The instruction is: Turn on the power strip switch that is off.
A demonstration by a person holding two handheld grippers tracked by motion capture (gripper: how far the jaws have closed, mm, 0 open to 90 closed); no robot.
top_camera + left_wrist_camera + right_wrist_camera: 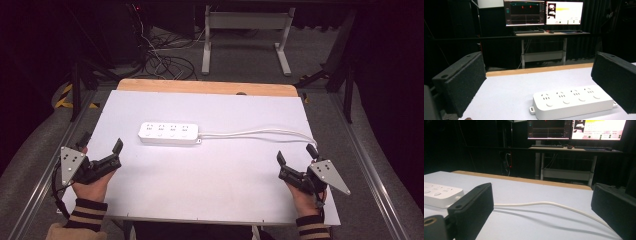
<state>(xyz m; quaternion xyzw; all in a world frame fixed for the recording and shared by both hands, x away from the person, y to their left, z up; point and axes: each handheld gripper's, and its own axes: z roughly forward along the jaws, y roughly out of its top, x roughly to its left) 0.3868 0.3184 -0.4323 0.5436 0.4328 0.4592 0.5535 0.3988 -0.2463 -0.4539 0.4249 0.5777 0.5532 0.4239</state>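
A white power strip (168,133) lies flat on the white table (210,185), a little toward 11 o'clock from the table's middle, its four sockets facing up. Its white cable (260,132) leaves the strip's right end and runs toward 3 o'clock, curving down to the table's right edge near the right gripper (295,161).

The left gripper (99,146) rests at about 8 o'clock on the table, held in the person's hand, jaws spread wide with nothing between them. In the left gripper view the strip (573,101) sits low between the two black pads, near but not touched. The right gripper sits at about 4 o'clock, also spread and empty; in the right gripper view the cable (554,206) crosses the gap between the jaws, apart from both, and the strip's end (439,193) lies off at 9 o'clock.

This looks like the opening step: both grippers are parked at the near edge, the strip untouched. The likely next move is for the left gripper to go forward toward 1 o'clock, keep the jaws wide enough to straddle the strip's narrow width, and come down level so the pads close on its long sides. The right gripper may need to mind the cable, which could drag or snag if the strip is lifted.
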